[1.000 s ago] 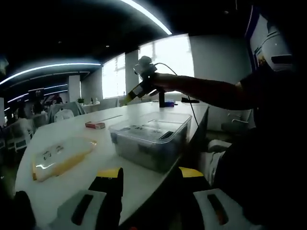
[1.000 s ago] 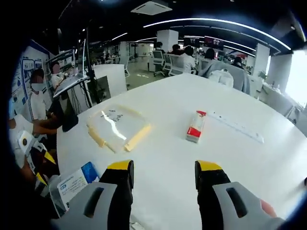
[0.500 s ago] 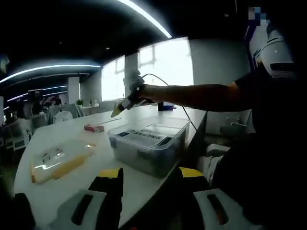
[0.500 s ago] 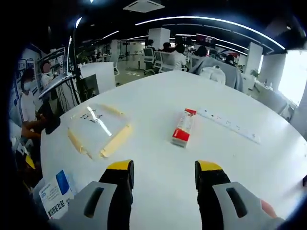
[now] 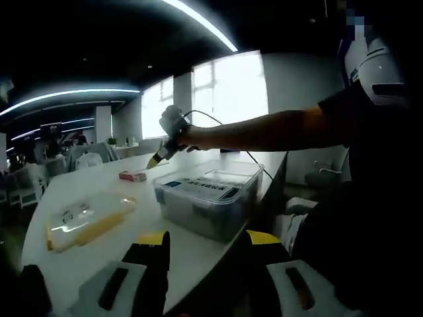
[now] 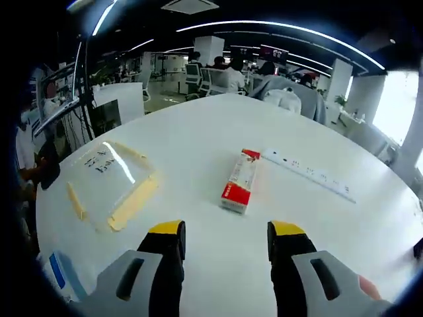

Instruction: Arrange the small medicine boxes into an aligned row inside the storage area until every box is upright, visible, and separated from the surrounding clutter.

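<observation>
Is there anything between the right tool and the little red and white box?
No. The box lies flat on the bare white table, straight ahead of the open right tool. The clear lid and the power strip sit off to either side, out of the way.

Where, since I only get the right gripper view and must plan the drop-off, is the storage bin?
Observer: In the left gripper view, a clear storage bin sits at the table edge nearest the person.
Operator: Anything inside it?
Observer: At least one box with a blue mark lies flat near its top. I cannot make out more.
Operator: And where is my gripper relative to it?
Observer: The right gripper hangs above the table beyond the bin, pointing toward the red and white box.
</observation>
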A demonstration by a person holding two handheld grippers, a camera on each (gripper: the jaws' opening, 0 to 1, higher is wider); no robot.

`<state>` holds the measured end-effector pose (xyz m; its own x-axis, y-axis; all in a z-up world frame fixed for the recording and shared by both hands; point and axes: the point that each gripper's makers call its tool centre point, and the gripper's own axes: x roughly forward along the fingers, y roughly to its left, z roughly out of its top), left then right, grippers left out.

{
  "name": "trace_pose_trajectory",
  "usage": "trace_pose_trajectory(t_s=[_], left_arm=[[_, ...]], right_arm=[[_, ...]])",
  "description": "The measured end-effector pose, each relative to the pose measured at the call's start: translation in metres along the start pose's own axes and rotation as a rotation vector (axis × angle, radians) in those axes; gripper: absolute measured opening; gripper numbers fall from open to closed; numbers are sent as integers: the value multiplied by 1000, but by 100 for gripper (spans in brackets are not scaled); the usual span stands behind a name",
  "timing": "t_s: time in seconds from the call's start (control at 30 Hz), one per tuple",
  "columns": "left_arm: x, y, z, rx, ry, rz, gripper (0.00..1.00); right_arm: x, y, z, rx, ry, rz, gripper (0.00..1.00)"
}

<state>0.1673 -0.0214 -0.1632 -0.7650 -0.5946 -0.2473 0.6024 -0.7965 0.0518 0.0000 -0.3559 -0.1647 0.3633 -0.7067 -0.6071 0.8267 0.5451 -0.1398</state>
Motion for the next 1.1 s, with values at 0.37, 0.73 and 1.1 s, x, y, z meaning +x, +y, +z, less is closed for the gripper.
trace_pose_trajectory(t_s=[0.37, 0.73, 1.1], left_arm=[[-3, 4, -3, 2, 10, 11, 44], [-8, 9, -7, -8, 10, 26, 44], [-14, 14, -11, -16, 9, 39, 44]], right_arm=[[28, -7, 6, 1, -2, -73, 48], [50, -2, 5, 11, -8, -107, 48], [76, -11, 6, -21, 34, -149, 47]])
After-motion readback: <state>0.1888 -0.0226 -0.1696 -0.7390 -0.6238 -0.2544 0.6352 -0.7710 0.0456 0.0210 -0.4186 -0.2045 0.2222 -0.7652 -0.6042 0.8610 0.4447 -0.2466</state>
